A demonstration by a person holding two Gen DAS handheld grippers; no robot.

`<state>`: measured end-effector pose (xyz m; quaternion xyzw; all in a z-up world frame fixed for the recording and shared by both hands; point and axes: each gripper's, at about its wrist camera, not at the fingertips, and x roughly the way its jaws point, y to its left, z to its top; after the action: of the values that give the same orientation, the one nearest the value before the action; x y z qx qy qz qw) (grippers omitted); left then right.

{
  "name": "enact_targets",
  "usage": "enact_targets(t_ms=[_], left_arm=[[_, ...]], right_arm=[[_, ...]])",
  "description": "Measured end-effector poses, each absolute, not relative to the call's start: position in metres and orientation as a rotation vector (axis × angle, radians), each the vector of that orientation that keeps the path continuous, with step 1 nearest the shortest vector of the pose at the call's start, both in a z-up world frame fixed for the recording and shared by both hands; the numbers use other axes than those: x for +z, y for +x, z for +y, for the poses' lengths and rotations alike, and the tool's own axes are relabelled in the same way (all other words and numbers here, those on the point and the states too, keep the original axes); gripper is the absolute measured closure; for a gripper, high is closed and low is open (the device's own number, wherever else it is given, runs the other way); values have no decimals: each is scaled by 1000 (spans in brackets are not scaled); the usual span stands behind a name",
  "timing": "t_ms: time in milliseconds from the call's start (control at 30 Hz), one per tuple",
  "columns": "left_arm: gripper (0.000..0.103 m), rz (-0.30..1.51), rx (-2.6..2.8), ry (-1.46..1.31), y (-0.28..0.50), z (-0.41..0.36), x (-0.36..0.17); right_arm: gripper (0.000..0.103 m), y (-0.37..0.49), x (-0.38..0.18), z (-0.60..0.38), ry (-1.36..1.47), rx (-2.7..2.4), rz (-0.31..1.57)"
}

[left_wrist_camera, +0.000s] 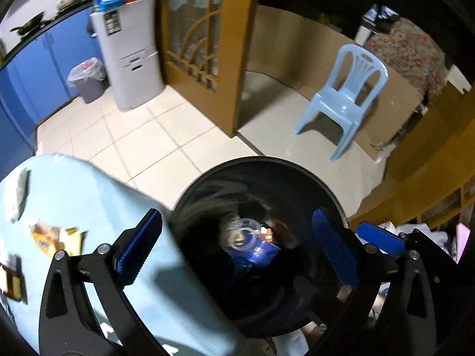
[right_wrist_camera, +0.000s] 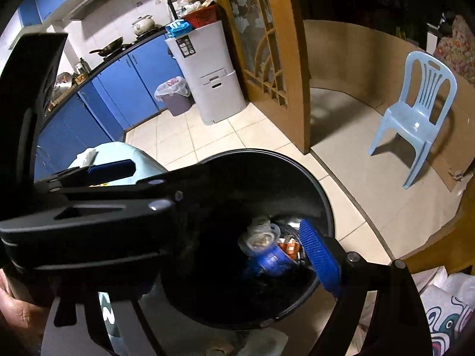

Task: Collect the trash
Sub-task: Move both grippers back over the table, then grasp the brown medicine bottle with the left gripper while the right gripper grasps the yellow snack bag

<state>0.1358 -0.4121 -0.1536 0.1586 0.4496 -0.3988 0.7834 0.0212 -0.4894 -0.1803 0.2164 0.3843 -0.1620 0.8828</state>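
The left gripper (left_wrist_camera: pixel 237 252) is hanging over the open mouth of a black round trash bin (left_wrist_camera: pixel 332 190), its blue-padded fingers (left_wrist_camera: pixel 139 246) spread wide with nothing between them. One finger is sitting over the edge of the light blue tabletop (left_wrist_camera: pixel 89 190), the other over the far inner wall of the bin. The bin is standing on the tiled floor (left_wrist_camera: pixel 133 136) just beside the tabletop.

Down in the bin, collected trash is lying at the bottom: a clear plastic lid or cup (left_wrist_camera: pixel 242 234), a blue wrapper (left_wrist_camera: pixel 262 252) touching it, and a small orange-and-white piece (left_wrist_camera: pixel 267 233) beside them. More trash is still lying on the tabletop: a yellow wrapper (left_wrist_camera: pixel 50 238), a dark brown packet (left_wrist_camera: pixel 13 281) at the left edge, and a crumpled pale piece (left_wrist_camera: pixel 19 192) farther back.

The right gripper (right_wrist_camera: pixel 207 231) is also pointing into the bin from the other side. Only one of its blue fingers (right_wrist_camera: pixel 320 255) is showing clearly, over the bin's inner wall; the left gripper's black body is crossing the right wrist view and covering the other side, so how far these fingers are apart cannot be told from there. In the left wrist view the right gripper's pad is showing just past the bin's right rim.

In the background a light blue plastic chair (left_wrist_camera: pixel 344 98) is standing well apart from the bin, and a lined grey waste bin (left_wrist_camera: pixel 87 81) is sitting beside a white cabinet (left_wrist_camera: pixel 130 59) by the blue kitchen cupboards (left_wrist_camera: pixel 50 68).
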Motion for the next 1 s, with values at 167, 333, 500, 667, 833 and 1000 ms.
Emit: enact_targets(t_ms=[167,333,500,667,833,1000], left_arm=[[3,945,-770,317,147,-374,-141],[3,933,-651,286,168,-317,-134],[3,926,-506,280,192,-257,-136],[3,953,-376,251,220,-198,-147],[3,1001,-330,208,239,-170,-164],[3,1051,-354,170,255,-160,-180]], right_arm=[[20,35,-172,-466,410,-281,788],[20,59,-166,-431,354,-204,785],[20,94,-165,-388,288,-120,797],[20,131,-169,-352,232,-57,818],[20,164,-180,-324,157,-34,866],[20,191,-194,-311,77,-75,904]])
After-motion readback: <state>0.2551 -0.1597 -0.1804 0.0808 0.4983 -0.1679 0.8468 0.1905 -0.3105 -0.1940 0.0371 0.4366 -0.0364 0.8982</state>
